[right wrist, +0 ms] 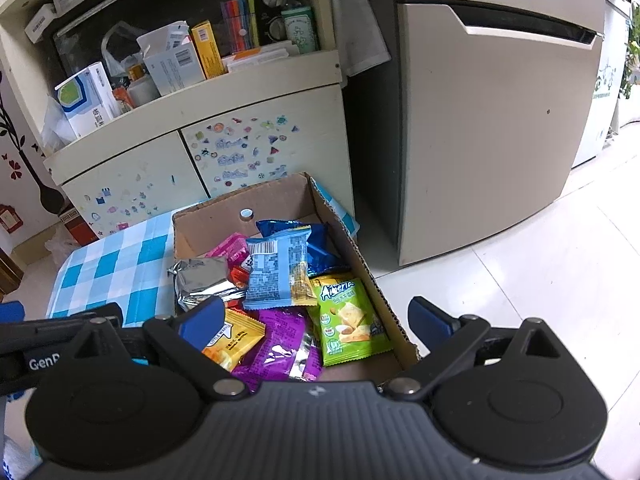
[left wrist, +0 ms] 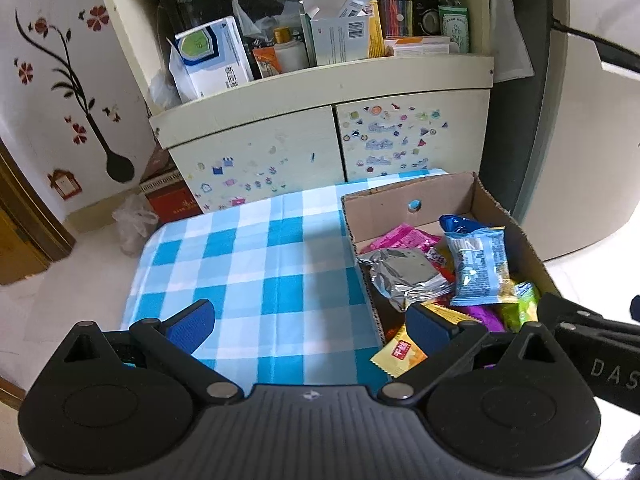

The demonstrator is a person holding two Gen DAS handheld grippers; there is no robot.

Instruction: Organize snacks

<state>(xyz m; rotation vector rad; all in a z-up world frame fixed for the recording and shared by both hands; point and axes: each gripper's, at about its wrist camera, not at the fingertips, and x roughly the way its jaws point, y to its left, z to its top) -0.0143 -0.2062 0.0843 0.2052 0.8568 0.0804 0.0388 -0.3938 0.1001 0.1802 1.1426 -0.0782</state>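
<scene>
Left gripper (left wrist: pixel 308 322) spread wide, ribbed blue pads, empty | right gripper (right wrist: pixel 314 320) same, gaping | crinkly foil snack packets (right wrist: pixel 276 276) heaped in corrugated cardboard box (right wrist: pixel 362 264) on checked cloth (left wrist: pixel 248 264), maybe vinyl

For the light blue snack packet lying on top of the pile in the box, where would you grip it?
Probably the light blue packet by its crimped near edge, from above with the right gripper: it lies flat atop the pile in the cardboard box, that edge apparently exposed.
</scene>
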